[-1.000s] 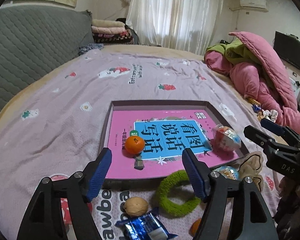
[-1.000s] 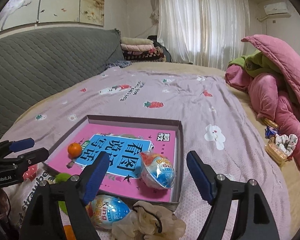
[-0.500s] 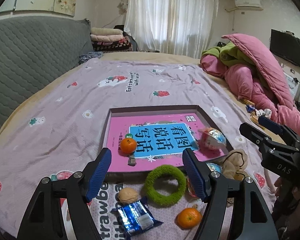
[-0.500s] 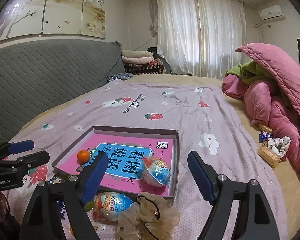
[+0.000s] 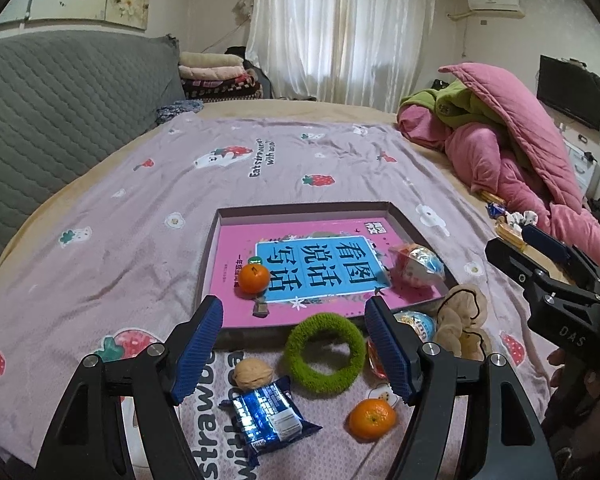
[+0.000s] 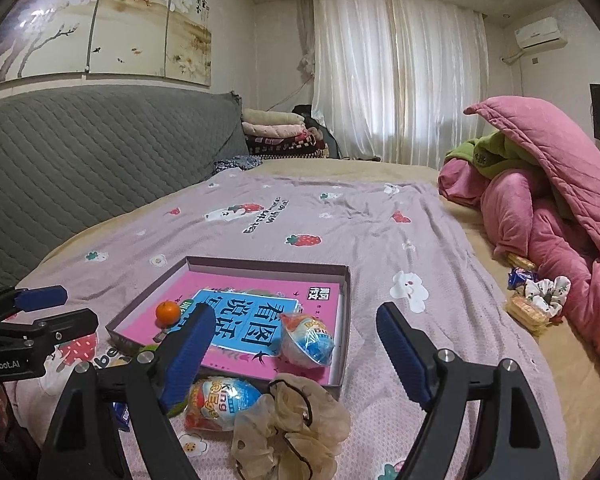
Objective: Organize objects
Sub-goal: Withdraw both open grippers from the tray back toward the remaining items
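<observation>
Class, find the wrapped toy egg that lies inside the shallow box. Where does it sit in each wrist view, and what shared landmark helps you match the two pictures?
Left wrist view: the toy egg sits right of centre, in the near right corner of the box.
Right wrist view: the toy egg sits at lower centre, between the two fingers of the right tongs.
Shared landmark: the pink book with its blue title panel, under the egg.

My bed (image 5: 148, 208), lilac sheet: tray (image 5: 300, 212), green ring (image 5: 325, 354), walnut (image 5: 253, 374), snack packet (image 5: 269, 414), orange (image 5: 371, 419), scrunchie (image 6: 296, 420), egg (image 6: 222, 402).
</observation>
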A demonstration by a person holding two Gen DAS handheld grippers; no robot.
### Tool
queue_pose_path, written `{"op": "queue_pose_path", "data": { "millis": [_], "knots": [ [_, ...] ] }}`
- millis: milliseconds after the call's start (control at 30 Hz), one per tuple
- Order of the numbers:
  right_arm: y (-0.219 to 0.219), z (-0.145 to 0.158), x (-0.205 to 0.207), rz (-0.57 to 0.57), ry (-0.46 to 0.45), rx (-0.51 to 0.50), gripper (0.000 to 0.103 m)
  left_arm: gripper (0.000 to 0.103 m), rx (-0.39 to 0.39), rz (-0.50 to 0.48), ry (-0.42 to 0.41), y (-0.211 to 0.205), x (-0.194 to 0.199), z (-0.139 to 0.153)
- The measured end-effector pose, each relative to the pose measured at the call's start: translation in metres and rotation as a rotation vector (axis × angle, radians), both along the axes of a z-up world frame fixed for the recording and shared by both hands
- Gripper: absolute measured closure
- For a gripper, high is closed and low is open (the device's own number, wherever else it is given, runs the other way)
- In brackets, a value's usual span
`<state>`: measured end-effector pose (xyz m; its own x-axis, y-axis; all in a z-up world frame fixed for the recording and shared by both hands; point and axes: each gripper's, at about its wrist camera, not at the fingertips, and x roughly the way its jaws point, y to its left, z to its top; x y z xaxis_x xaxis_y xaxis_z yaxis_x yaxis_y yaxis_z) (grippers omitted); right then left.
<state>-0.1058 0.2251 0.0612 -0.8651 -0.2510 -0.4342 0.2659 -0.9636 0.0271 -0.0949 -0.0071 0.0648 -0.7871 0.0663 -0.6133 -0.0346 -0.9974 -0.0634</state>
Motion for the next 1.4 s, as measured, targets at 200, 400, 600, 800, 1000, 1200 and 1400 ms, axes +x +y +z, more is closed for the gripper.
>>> {"op": "queue_pose_path", "data": {
  "millis": [200,400,600,800,1000,1200,1400],
  "knots": [
    [0.000,-0.004,0.013,-0.001,-0.001,-0.013,0.019,0.028,0.001,-0.007,0.009,-0.001,0.008,-0.002],
    [-0.004,-0.011,0.024,0.002,-0.016,-0.001,0.019,0.028,-0.005,-0.014,0.009,0.003,0.014,-0.004],
    [-0.009,-0.016,0.035,-0.001,-0.021,0.020,0.019,0.028,-0.008,-0.021,0.010,0.004,0.020,-0.006],
    [-0.010,-0.025,0.042,-0.009,-0.048,0.033,0.019,0.028,-0.014,-0.033,0.007,0.007,0.026,-0.007],
    [-0.012,-0.030,0.048,-0.015,-0.064,0.046,0.019,0.028,-0.023,-0.044,-0.002,0.010,0.031,-0.011],
    [-0.012,-0.035,0.050,-0.016,-0.080,0.053,0.019,0.028,-0.026,-0.044,-0.017,0.011,0.033,-0.015],
    [-0.014,-0.039,0.053,-0.016,-0.091,0.064,0.019,0.028,-0.021,-0.043,-0.030,0.010,0.034,-0.019]
  ]
}}
